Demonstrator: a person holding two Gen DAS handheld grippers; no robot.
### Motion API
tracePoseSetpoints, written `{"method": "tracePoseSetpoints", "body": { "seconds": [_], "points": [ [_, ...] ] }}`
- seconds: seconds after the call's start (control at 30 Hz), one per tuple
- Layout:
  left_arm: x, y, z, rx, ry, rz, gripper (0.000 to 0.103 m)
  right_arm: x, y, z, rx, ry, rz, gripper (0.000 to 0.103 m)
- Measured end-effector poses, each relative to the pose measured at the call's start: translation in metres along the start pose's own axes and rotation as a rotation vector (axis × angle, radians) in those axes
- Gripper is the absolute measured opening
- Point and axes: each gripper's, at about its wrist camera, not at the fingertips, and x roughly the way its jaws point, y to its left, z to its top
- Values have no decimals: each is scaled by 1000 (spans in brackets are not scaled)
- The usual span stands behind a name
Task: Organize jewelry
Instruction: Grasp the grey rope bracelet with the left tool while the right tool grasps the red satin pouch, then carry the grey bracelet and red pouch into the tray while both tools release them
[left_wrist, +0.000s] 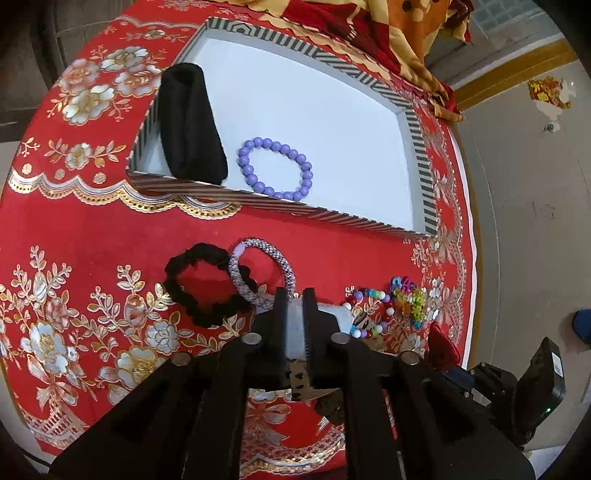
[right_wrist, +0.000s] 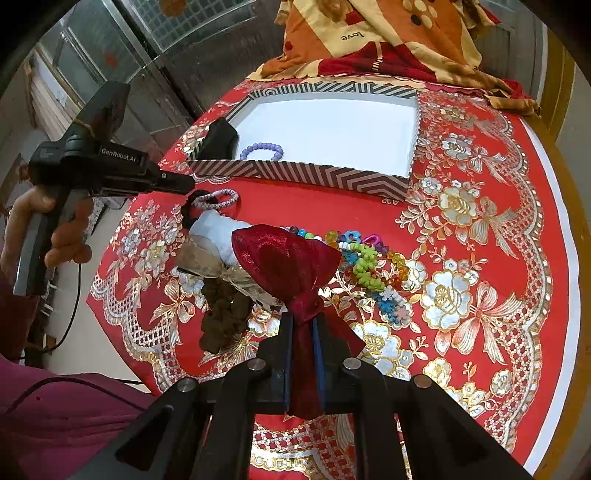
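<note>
Between the right claw (right_wrist: 303, 328) — pinched — sits a red bow (right_wrist: 288, 258).

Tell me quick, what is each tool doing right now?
Left tool: shut on the white bracelet.
Right tool: shut on the red fabric pouch.

White item (left_wrist: 295, 332) pinched between the left jaws, mostly hidden behind them, kind unclear, red bow (right_wrist: 291, 266) ahead of the right jaws covering part of the bead pile (right_wrist: 369, 266), brown scrunchie (right_wrist: 225, 314) left of the right jaws partly under pale fabric.
</note>
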Motion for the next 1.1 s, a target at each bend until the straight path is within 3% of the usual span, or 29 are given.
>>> {"method": "tracePoseSetpoints", "body": {
  "seconds": [0.03, 0.07, 0.23, 0.6, 0.63, 0.67, 0.73, 0.87, 1.1],
  "points": [
    [2, 1, 0, -17, 1, 7, 33, 2, 0, 0, 0, 5, -1, 9],
    [3, 5, 0, -56, -7, 5, 42, 4, 1, -1, -3, 9, -5, 10],
    [15, 23, 8, -194, -10, -21, 43, 11, 4, -3, -5, 15, 1, 9],
    [36, 35, 5, -284, 37, -34, 43, 4, 5, 4, 1, -1, 25, 10],
    [35, 35, 6, -284, 30, -50, 39, 4, 5, 4, 1, -2, 28, 10],
    [35, 34, 7, -284, 22, -62, 25, 5, 6, 4, -1, -1, 28, 10],
    [35, 32, 9, -274, 14, -58, 8, 6, 7, 5, -5, 2, 26, 9],
    [29, 29, 8, -237, -8, -80, 3, 7, 10, 9, -13, -4, 33, 10],
    [-1, 22, 11, -193, -47, -132, 2, -1, 13, 25, -23, -44, 47, 9]
  ]
}}
